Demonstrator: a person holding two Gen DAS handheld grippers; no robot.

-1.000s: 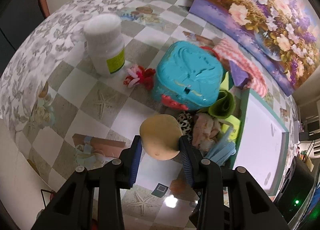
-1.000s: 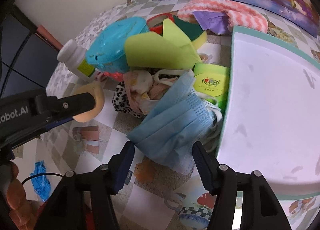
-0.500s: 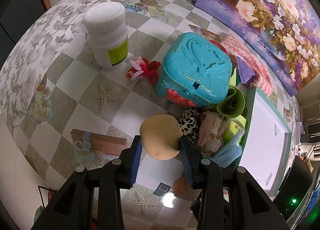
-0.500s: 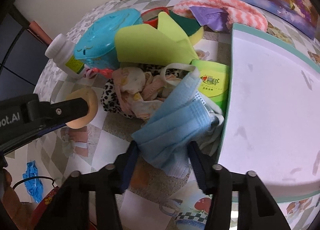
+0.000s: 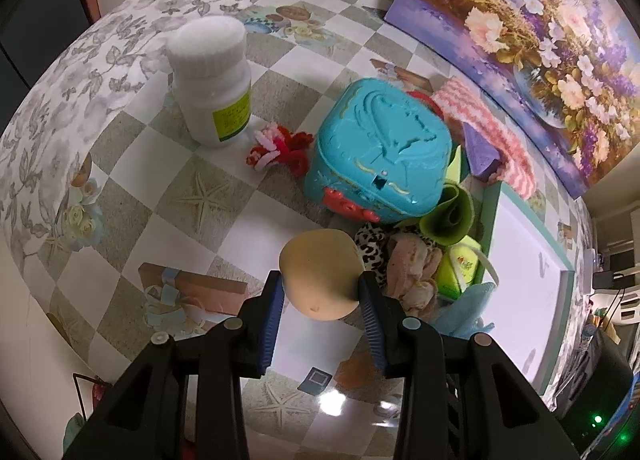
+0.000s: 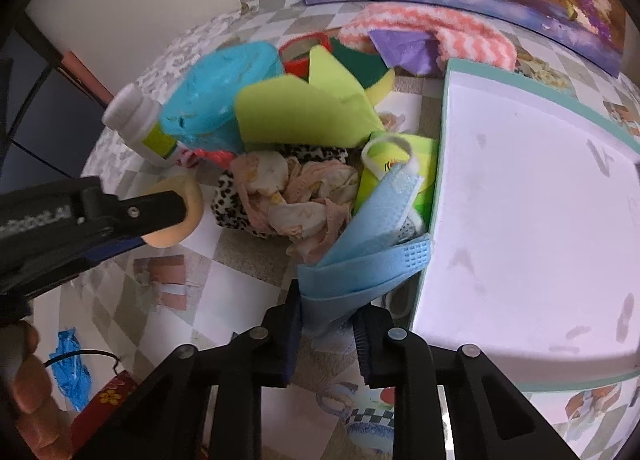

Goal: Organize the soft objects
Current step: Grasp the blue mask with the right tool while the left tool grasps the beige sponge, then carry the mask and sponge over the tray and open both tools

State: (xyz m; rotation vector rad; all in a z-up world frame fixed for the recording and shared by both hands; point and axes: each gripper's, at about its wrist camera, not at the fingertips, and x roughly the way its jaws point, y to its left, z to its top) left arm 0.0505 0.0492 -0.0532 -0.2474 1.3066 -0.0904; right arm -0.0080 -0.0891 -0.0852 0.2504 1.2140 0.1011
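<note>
My left gripper [image 5: 322, 296] is shut on a tan round sponge puff [image 5: 320, 274], held above the checked tablecloth; the same puff [image 6: 176, 212] shows at the left of the right wrist view. My right gripper [image 6: 327, 324] is closing its jaws on a light blue face mask [image 6: 372, 244], which is bunched and squeezed between the pads. Beside the mask lies a pile of soft things: a pinkish cloth [image 6: 292, 200], a leopard-print piece [image 6: 228, 204], a lime green cloth [image 6: 300, 112] and a green tissue pack [image 6: 404, 156].
A white tray with a teal rim [image 6: 444, 128] lies right of the pile. A turquoise plastic box [image 5: 380, 152], a white bottle [image 5: 212, 76], a red-and-white pipe-cleaner toy [image 5: 276, 150], a pink striped cloth [image 6: 432, 32] and a flower painting [image 5: 520, 40] stand around. A hand [image 6: 28, 400] shows lower left.
The right gripper's jaws have come together on the blue mask, which went from lying flat to bunched and lifted. The left gripper kept its grip on the puff.
</note>
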